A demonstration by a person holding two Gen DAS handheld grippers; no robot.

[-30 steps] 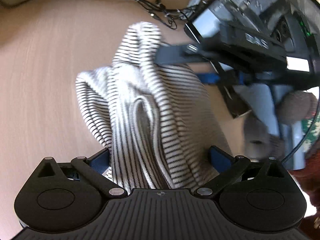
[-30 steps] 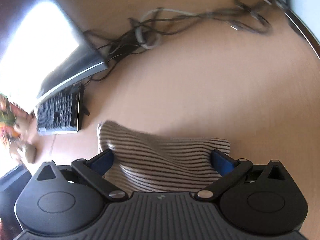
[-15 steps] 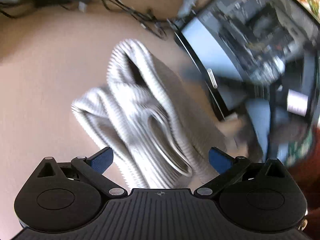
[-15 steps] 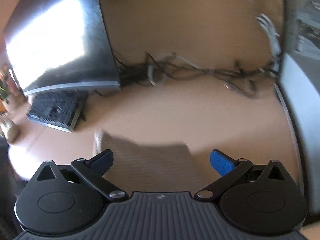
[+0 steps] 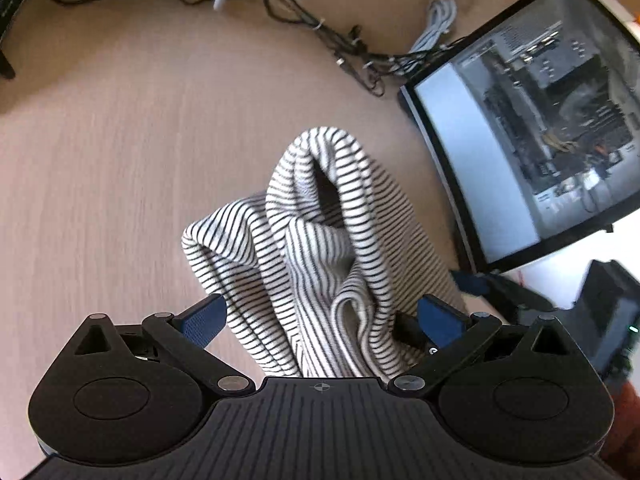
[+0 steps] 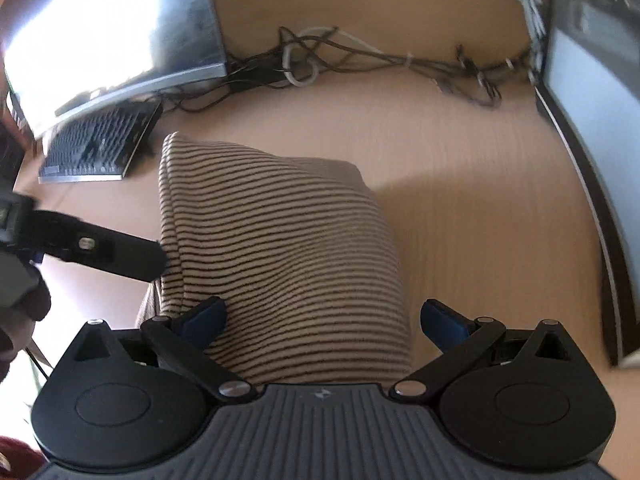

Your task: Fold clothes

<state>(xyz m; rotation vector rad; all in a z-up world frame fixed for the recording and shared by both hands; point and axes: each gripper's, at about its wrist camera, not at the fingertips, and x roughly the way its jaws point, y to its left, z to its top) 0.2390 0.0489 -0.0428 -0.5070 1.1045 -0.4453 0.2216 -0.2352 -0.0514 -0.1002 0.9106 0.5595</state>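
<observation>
Lying bunched on a wooden desk (image 5: 120, 160), striped top (image 5: 320, 248) between both sets of tongs. Left tongs (image 5: 320, 316) spread apart, blue pads either side of the rumpled cloth, gripping nothing. Right tongs (image 6: 324, 316) likewise apart over the smoother folded side, left pad touching fabric, right pad clear of it. Beyond the cloth, tangled cables (image 6: 380, 60) along the far edge; keyboard (image 6: 100, 144) far left, computer case (image 5: 532, 120) to the right.

Garment (image 6: 280, 248) on desk (image 6: 480, 220); cables (image 6: 380, 60) behind; keyboard (image 6: 96, 144) left.
</observation>
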